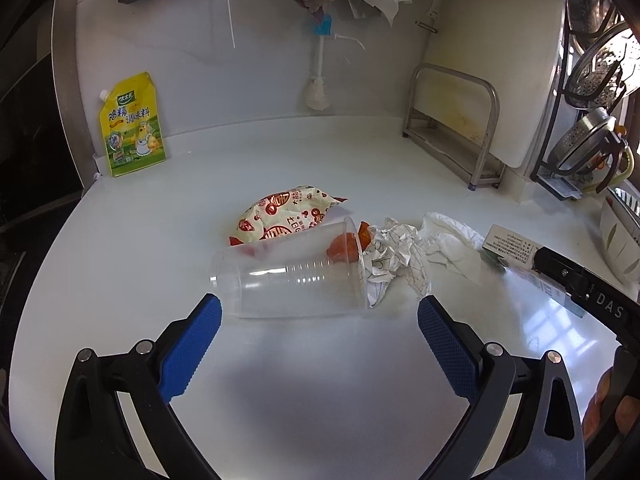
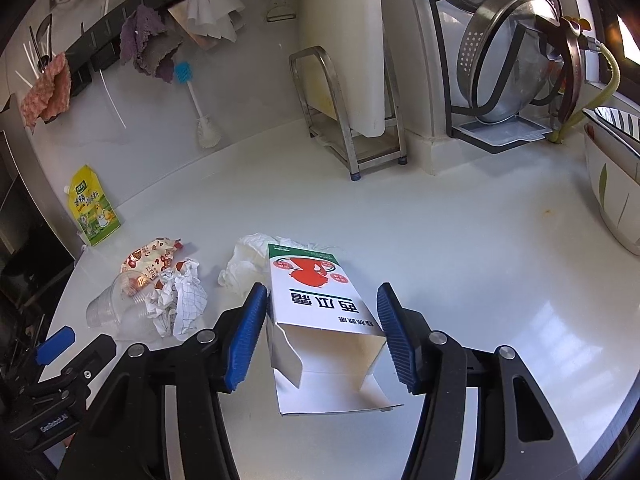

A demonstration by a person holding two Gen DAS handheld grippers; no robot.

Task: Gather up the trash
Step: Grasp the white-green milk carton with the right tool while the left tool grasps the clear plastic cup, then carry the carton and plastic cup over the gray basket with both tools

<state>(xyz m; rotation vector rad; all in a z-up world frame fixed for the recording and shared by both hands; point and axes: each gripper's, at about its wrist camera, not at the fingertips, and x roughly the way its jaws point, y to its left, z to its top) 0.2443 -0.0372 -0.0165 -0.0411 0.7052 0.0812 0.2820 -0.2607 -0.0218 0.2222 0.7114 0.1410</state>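
A clear plastic cup lies on its side on the white counter, mouth to the right. Behind it is a red-and-cream snack wrapper. Crumpled checked paper and a white tissue lie to its right. My left gripper is open, just short of the cup. An open white carton with red print lies between the open fingers of my right gripper; the blue pads do not visibly press it. The cup, paper, wrapper and tissue also show in the right wrist view.
A yellow seasoning pouch leans on the back wall. A steel rack holds a white cutting board. A dish rack with steel bowls and a ceramic bowl stand right. Cloths and a brush hang on the wall.
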